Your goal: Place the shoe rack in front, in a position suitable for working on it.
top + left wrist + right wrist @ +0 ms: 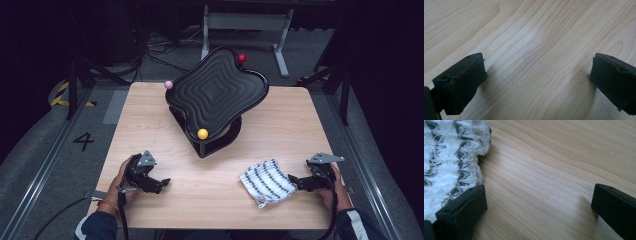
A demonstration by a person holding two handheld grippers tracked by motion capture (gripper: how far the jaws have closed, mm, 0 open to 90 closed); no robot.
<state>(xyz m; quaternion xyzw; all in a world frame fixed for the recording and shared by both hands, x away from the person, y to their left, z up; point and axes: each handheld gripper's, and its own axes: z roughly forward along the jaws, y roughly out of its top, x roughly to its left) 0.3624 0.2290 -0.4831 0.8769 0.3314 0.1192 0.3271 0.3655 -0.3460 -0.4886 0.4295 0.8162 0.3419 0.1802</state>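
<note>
A folded white cloth with dark zigzag stripes point(267, 181) lies on the wooden table point(210, 210) at the front right. My right gripper point(296, 181) rests just to its right, open, with bare wood between its jaws; the cloth point(447, 162) lies beside its left jaw. My left gripper point(161, 184) sits at the front left, open over bare wood point(536, 62). A black wavy ridged tray point(218, 91) stands tilted on a black stand at the back middle, with a yellow ball point(202, 133), a pink ball point(168, 85) and a red ball point(242, 58) on its rim.
The tray's stand point(215, 142) takes up the back middle of the table. A grey metal frame point(245, 22) stands on the floor behind. A number 4 point(83, 141) is marked on the floor at the left.
</note>
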